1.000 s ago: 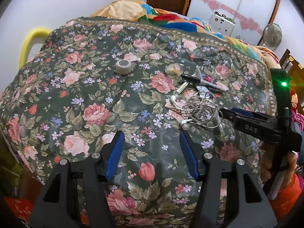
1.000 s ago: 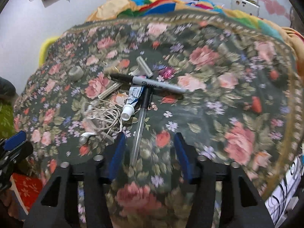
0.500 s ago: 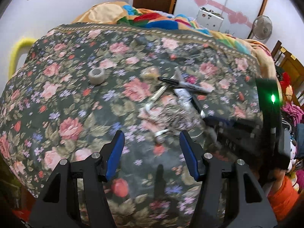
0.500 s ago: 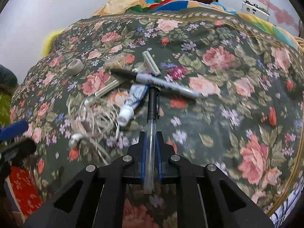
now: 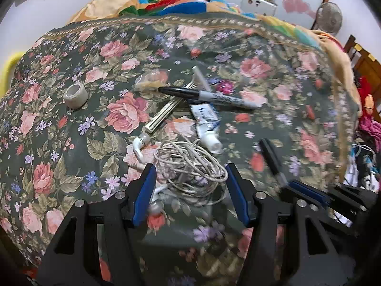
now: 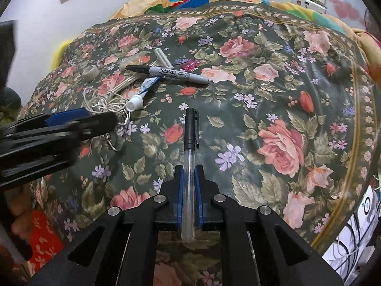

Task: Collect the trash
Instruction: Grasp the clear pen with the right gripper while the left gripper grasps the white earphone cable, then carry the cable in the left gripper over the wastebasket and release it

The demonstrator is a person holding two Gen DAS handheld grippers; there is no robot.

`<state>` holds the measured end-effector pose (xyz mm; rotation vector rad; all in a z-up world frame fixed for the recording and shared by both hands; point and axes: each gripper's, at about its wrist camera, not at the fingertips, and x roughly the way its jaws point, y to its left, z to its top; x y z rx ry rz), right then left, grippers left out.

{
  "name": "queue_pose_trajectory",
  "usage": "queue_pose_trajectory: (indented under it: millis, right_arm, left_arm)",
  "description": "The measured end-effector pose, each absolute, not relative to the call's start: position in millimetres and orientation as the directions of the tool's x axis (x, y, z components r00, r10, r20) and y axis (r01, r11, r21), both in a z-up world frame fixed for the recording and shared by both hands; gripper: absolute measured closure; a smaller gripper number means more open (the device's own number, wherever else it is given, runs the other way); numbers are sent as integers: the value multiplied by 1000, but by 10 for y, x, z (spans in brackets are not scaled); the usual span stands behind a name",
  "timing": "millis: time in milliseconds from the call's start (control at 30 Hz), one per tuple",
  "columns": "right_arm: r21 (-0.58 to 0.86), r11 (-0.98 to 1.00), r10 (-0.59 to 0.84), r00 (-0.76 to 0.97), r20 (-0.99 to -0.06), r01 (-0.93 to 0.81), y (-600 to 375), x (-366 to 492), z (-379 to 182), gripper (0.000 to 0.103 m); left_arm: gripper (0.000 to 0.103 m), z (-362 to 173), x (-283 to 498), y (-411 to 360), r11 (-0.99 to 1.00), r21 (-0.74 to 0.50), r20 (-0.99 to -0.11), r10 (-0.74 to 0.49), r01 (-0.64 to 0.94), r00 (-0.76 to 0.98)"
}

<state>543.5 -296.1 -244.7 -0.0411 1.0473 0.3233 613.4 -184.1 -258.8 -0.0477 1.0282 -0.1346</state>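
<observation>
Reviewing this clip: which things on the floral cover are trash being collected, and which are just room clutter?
Job items:
- clear pen, clamped in the right gripper
- tangled earphones, between the open left gripper fingers
- Sharpie marker
- small tube
- comb
- tape roll
- razor

Just lying about:
- colourful blanket
- fan

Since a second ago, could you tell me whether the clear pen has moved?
Yes. The pen, which lay under the Sharpie marker beside the toothpaste tube, has been drawn back toward the camera, clear of both, clamped in the right gripper.
</observation>
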Motion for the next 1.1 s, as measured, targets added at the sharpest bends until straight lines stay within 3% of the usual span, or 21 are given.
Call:
queue_pose_trajectory:
  millis: [67, 167, 200, 233, 300, 700, 1100]
  right_arm:
    - [106, 953, 233, 465, -854, -283, -2939, 5408, -2448, 95]
    - [102, 957, 225, 469, -854, -272, -2934, 5396, -2451, 95]
    - [108, 958, 226, 468, -854, -267, -2937, 5397, -2452, 95]
    - [115, 959, 229, 465, -855, -261, -2939, 5402, -2452, 95]
    - [132, 960, 237, 462, -855, -248, -2947, 5413, -2441, 95]
    - [140, 961, 248, 511, -823, -240, -2854, 5235, -1940, 95]
    - [113, 939, 298, 608, -736, -324, -2363, 4677, -992, 95]
  left_arm:
    - [44, -2640, 6166, -1836, 992, -96, -855, -124, 80, 504]
    - [59, -2653, 6146, -1827, 992, -93, -843, -122, 81, 524]
    - [75, -2646, 6122, -1829, 990, -102, -837, -140, 100, 529]
    - [85, -2645, 6110, -1837, 987, -106, -839, -153, 118, 523]
    - [93, -2632, 6057, -1847, 985, -92, -842, -153, 143, 518]
    - [95, -1987, 5430, -1594, 971, -146, -805, -227, 187, 548]
    - [95, -984, 4552, -935, 988, -107, -724, -151, 107, 673]
